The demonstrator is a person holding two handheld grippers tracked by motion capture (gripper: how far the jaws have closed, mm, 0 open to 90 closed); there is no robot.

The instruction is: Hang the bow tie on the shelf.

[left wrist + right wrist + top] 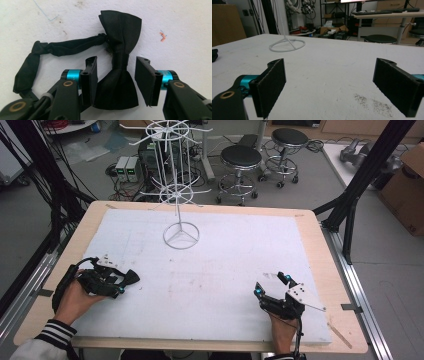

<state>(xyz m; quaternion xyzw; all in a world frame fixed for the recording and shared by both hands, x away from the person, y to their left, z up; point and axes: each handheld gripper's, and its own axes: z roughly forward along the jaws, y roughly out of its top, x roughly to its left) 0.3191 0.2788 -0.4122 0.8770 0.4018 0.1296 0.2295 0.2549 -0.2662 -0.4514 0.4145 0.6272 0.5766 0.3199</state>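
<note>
A black bow tie (121, 30) with a black strap (67, 46) lies flat on the white table cover. My left gripper (116, 60) is lowered over it, one jaw on each side of the knot and the near wing. The left pad touches the fabric, while a thin gap shows at the right pad. In the high view the left gripper (125, 280) sits near the table's left edge with the bow tie (132, 276) at its tips. My right gripper (271, 285) rests at the front right, and in its own view the right gripper (329, 85) is wide open with nothing between its jaws.
A tall white wire display stand (176, 195) rises from a ring base (181, 236) at the back middle of the white cover (225, 260); the ring base (287, 45) is ahead to the left in the right gripper view. Two black stools (241, 157) and cables are on the floor beyond the table.
</note>
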